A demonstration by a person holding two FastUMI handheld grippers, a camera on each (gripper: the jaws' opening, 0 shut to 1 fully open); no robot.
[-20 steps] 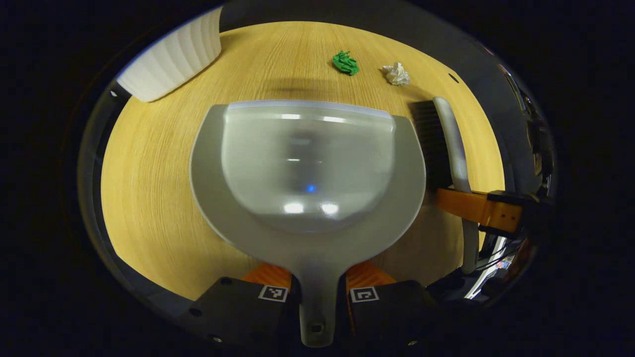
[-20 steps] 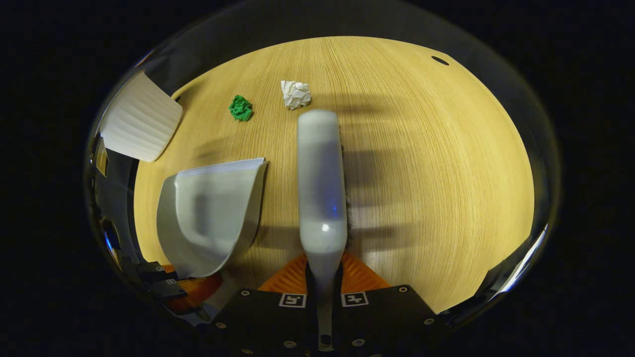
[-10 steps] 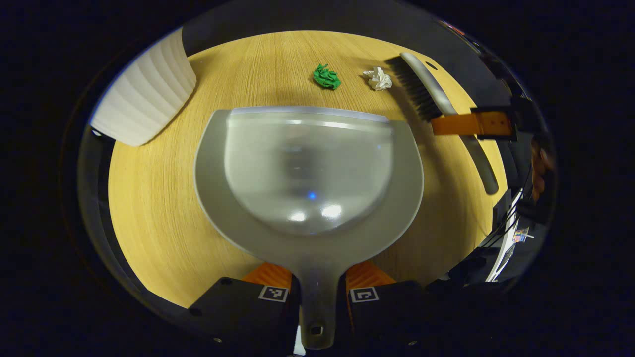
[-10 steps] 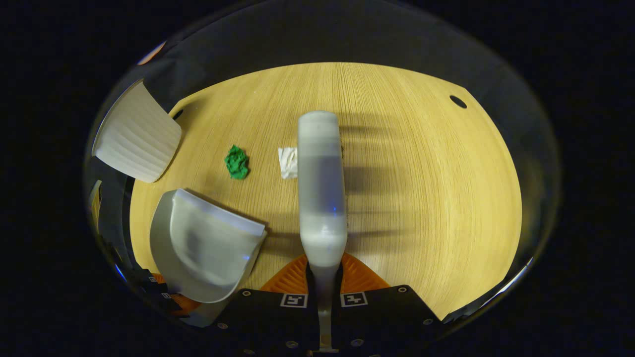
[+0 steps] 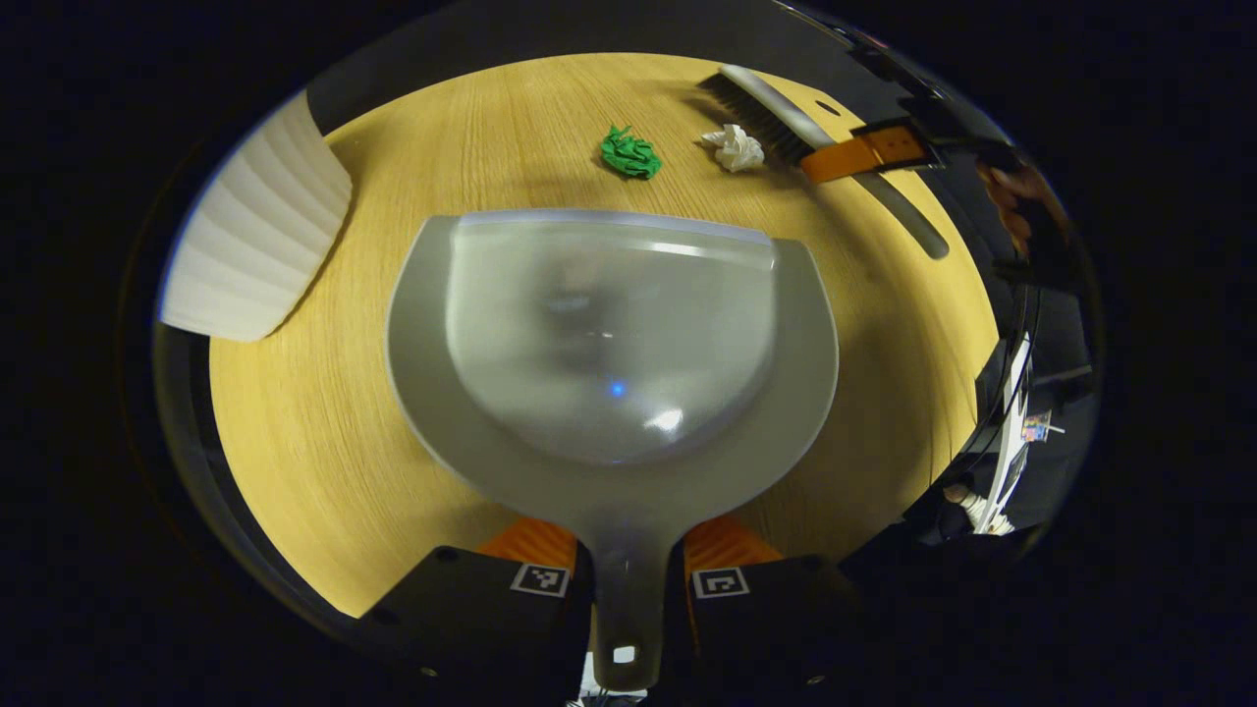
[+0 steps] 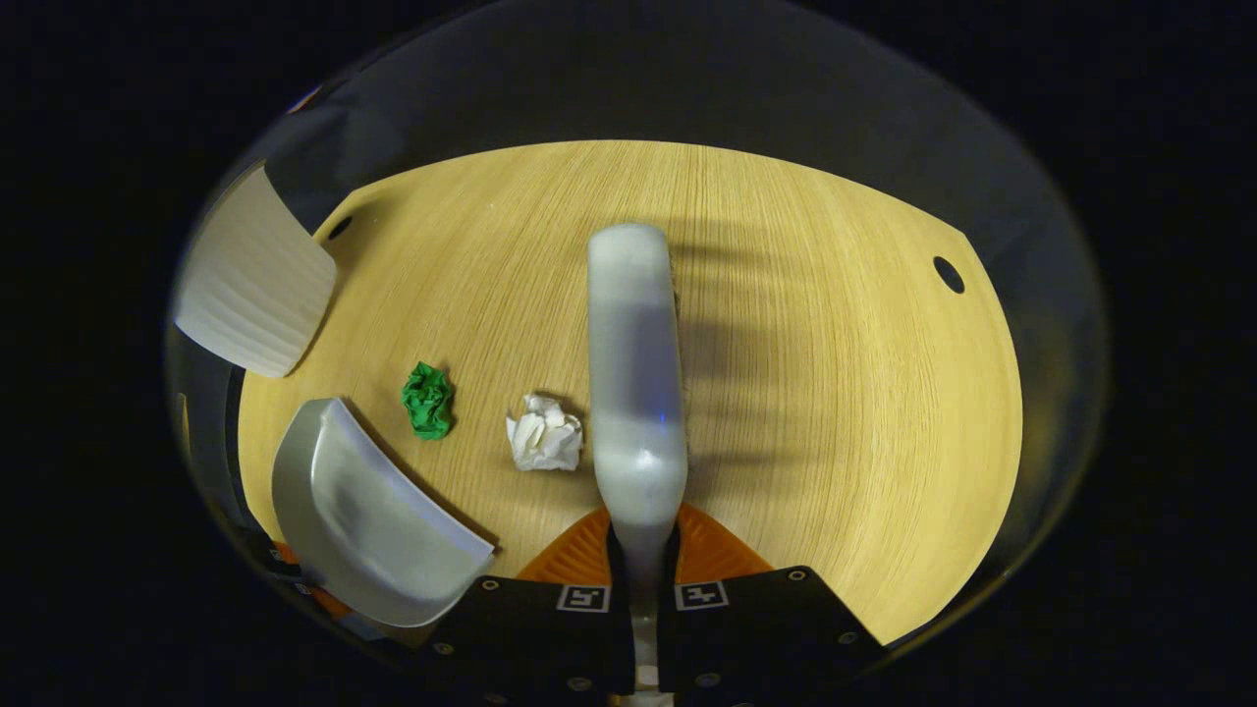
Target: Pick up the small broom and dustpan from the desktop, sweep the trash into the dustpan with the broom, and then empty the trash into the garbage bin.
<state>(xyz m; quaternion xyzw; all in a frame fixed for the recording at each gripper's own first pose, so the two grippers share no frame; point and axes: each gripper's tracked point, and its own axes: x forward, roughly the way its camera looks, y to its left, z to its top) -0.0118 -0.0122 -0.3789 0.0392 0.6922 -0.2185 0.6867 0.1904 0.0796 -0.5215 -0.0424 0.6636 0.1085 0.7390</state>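
Observation:
In the left gripper view my left gripper [image 5: 629,565] is shut on the handle of the grey dustpan [image 5: 609,344], whose open lip faces the far side of the desk. Beyond the lip lie a green paper wad [image 5: 629,154] and a white paper wad [image 5: 734,147]. The broom [image 5: 786,123] stands just right of the white wad, held by my right gripper [image 5: 864,152]. In the right gripper view my right gripper [image 6: 642,550] is shut on the broom's grey handle [image 6: 633,373]. The white wad [image 6: 543,440] sits just left of the broom, the green wad [image 6: 426,399] farther left, the dustpan [image 6: 368,520] at lower left.
A white ribbed garbage bin [image 5: 250,241] stands at the desk's far left corner, also seen at upper left in the right gripper view [image 6: 250,280]. The wooden desk [image 6: 835,393] has a round cable hole [image 6: 949,274] near its right edge. A person's hand [image 5: 1016,201] holds the right gripper.
The broom has moved away from beside the dustpan to the far side of the desk, past the white wad. The dustpan has stayed almost still.

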